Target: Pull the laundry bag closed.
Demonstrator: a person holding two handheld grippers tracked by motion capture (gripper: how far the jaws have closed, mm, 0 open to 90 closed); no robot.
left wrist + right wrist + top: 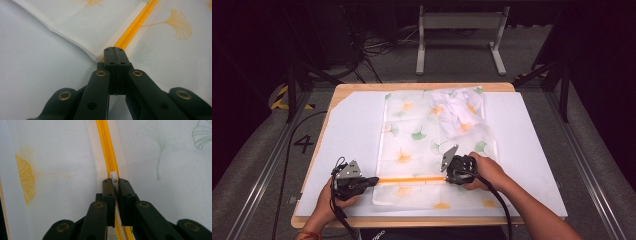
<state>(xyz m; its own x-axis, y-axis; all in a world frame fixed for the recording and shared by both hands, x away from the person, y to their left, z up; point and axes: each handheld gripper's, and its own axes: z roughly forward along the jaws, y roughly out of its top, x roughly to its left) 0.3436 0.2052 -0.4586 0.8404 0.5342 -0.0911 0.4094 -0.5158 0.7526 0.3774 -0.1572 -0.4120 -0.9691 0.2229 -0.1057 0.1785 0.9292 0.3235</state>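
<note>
My left gripper [371,181] has its fingers pressed together on the edge of the leaf-printed fabric bag [432,145], at the left end of its orange zipper [411,179]. My right gripper [114,180] pinches what looks like the small white zipper slider [114,175], fingers narrow around it. The bag lies flat across the middle of the surface [347,125], the zipper near the front edge.

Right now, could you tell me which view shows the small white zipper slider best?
The right gripper view: the white slider sits close up between the right gripper jaws on the orange zipper. The other two views show the zipper, but no slider that I can make out.
</note>
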